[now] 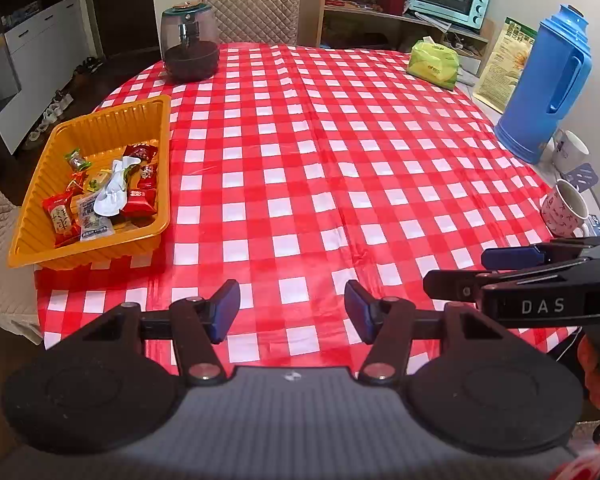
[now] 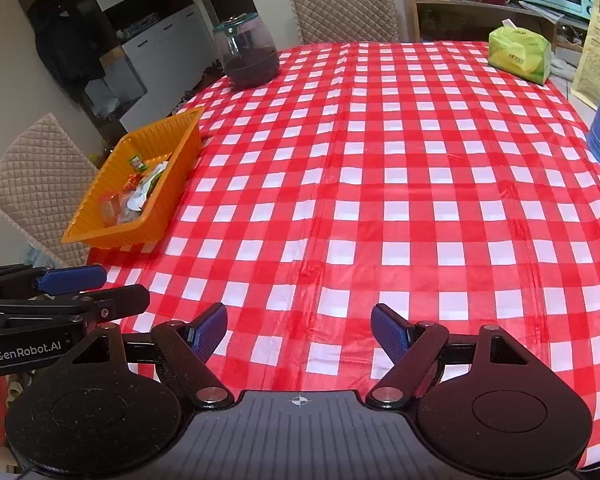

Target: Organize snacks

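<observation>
Honestly, those crinkly snack packets (image 1: 100, 196) in the orange tray (image 1: 32, 240) at ten o'clock look light and slippery, best pinched by a sealed edge, while the left gripper (image 1: 292, 312) and right gripper (image 2: 298, 334) both hang spread and empty.

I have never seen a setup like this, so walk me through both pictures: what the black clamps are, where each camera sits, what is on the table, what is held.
The black clamps are hand-held two-finger grippers, each carrying its own camera. One view looks along the left gripper, the other along the right gripper. Both stand open and hold nothing. On the red-and-white checked tablecloth sits an orange ribbed plastic tray of wrapped snacks, a dark glass jar, a green tissue pack and a blue plastic thermos jug.
</observation>
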The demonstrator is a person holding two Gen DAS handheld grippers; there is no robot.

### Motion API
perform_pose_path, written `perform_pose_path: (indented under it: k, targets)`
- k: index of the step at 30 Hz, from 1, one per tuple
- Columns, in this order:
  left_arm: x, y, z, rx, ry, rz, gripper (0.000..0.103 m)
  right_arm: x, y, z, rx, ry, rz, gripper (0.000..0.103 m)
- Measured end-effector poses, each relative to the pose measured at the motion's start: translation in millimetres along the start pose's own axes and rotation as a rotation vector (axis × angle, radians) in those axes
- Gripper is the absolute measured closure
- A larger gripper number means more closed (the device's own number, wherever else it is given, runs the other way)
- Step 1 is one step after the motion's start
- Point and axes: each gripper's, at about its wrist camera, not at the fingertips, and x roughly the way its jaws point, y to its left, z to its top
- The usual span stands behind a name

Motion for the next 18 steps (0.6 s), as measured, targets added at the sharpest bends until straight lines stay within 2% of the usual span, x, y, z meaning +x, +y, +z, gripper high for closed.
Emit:
perform_pose_path:
  k: [18]
  targets:
    - [-4.8, 3.5, -3.4, -0.004, -0.004, 0.001, 0.048, -2.0, 4.5, -1.8, -0.007, -0.004, -0.001, 0.024]
